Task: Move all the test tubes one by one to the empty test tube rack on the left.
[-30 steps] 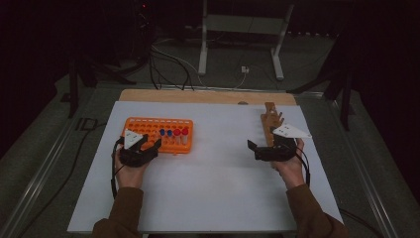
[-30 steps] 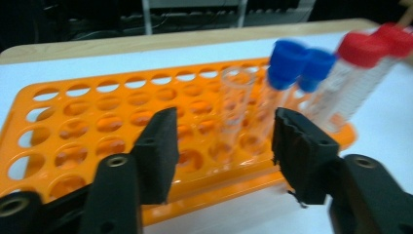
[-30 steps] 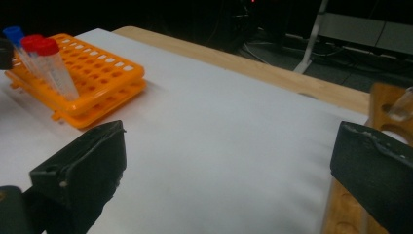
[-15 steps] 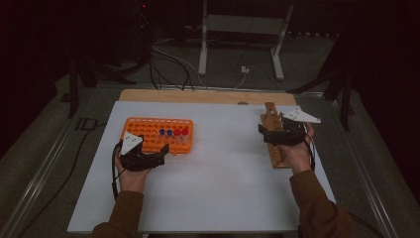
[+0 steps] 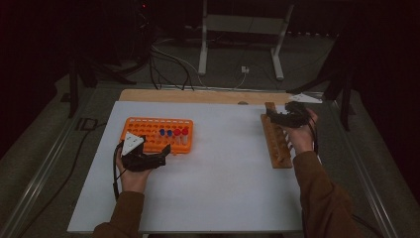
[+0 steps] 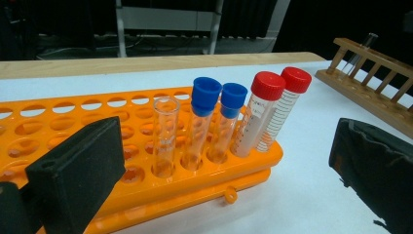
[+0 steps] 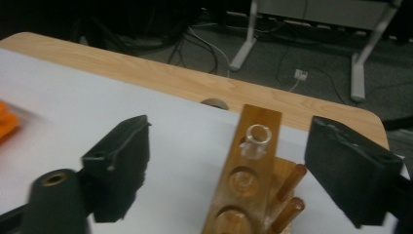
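Orange rack (image 6: 146,195): glossy moulded plastic. Tubes (image 6: 164,134): clear, smooth; matt plastic caps (image 6: 267,85). Wooden rack (image 7: 248,180): varnished, grain visible. Tabletop (image 5: 223,173): matt white.

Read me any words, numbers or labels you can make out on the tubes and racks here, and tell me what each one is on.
No text can be read.
The two red-capped tubes in the orange rack carry printed graduation lines and faint writing, too small and blurred to read.
The blue-capped tubes, the uncapped clear tube and the wooden rack show no markings.
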The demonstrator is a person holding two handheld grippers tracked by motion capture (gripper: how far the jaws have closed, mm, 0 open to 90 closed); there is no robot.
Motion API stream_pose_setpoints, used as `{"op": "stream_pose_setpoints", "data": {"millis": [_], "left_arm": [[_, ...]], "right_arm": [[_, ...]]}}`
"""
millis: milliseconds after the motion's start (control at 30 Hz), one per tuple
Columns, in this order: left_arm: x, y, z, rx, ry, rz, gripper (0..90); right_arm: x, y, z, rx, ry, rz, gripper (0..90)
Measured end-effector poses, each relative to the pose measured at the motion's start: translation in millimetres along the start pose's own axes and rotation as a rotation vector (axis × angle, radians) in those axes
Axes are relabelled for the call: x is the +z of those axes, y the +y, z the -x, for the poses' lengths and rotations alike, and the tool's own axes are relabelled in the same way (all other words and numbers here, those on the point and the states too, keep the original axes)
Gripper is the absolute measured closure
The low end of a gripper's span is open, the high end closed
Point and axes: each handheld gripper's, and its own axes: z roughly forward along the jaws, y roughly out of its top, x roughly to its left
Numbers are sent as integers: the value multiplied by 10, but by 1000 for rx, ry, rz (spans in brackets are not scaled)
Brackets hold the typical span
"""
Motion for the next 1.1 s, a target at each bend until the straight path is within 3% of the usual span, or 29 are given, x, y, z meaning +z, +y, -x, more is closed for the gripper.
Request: {"op": "stream_pose_setpoints", "data": {"millis": [133,267,633,833,967,1100], "left_arm": [[4,-3,2,-3,-5,1,4],[0,-8,1,-2,-8,-1,4],[-22,-19,-16,-5,-6,-1,4],[-25,-26,-6,-1,-2,-4,4],[-32,-24,-4,2,-3,-3,4],[-43,-19,2,3,-4,3,5]], "right_arm": [[144,-26,79,19,-38,-17,440],[265,-42,126,9,-49,-40,571],[454,-50,121,-12,-52,-107,712],[458,-51,132,15,-61,-109,758],[377,-32,127,12,-72,-68,761],[167,54,101,24,-65,23,761]]}}
